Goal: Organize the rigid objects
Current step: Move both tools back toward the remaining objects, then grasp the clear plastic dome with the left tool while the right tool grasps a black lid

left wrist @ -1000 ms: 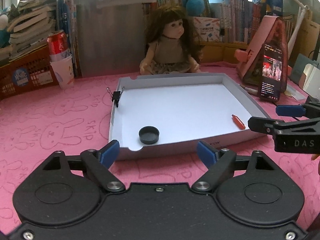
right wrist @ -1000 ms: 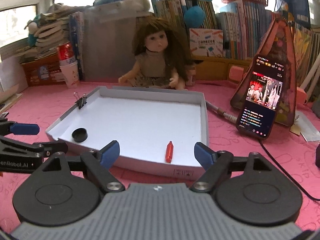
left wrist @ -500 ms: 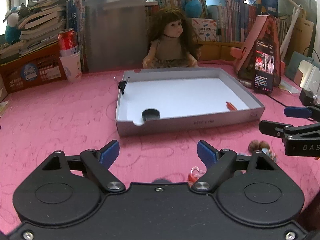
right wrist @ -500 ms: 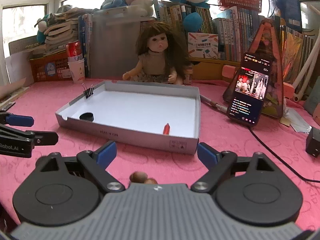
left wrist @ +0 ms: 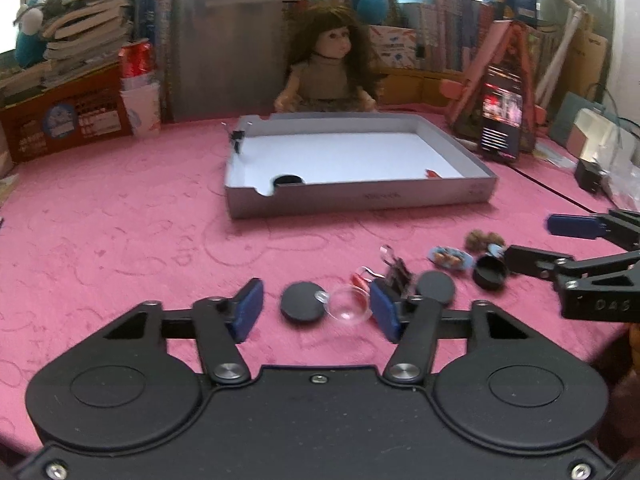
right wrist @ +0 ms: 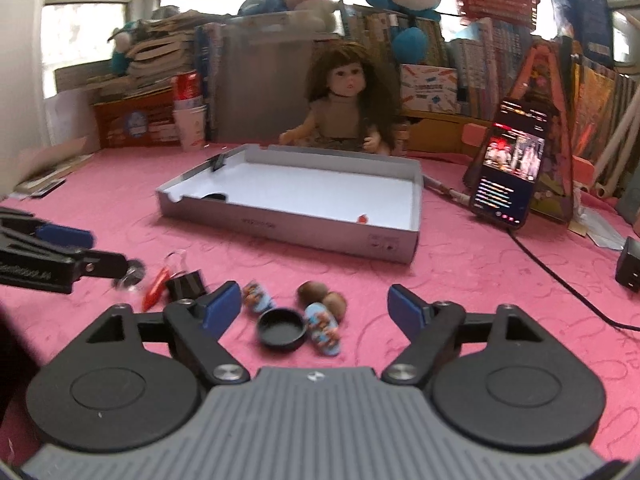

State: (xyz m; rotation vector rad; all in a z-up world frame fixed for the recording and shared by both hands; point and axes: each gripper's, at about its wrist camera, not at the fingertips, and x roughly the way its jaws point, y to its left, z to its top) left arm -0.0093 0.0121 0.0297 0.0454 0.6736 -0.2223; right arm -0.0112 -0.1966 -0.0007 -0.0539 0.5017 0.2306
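Note:
A grey shallow box (left wrist: 360, 200) (right wrist: 280, 224) lies on the pink cloth; it holds a black cap (left wrist: 287, 179), a red piece (left wrist: 433, 173) (right wrist: 362, 219) and has a binder clip (left wrist: 237, 136) on its left wall. My left gripper (left wrist: 316, 312) is open over a black disc (left wrist: 303, 302) and a clear dome (left wrist: 347, 304). Beside it lie a binder clip (left wrist: 398, 274) and another black disc (left wrist: 435, 287). My right gripper (right wrist: 314, 310) is open over a black cap (right wrist: 281, 327), a printed capsule (right wrist: 323, 329) and brown nuts (right wrist: 316, 294).
A doll (left wrist: 332, 68) sits behind the box. A lit phone (right wrist: 510, 168) leans on a triangular stand at right with a cable (right wrist: 560, 276) across the cloth. A cup and red can (left wrist: 140, 96), crates and books line the back.
Both grippers have pulled back from the box and dipped toward the near cloth. The cluster of small loose objects has come into view between and under the fingers.

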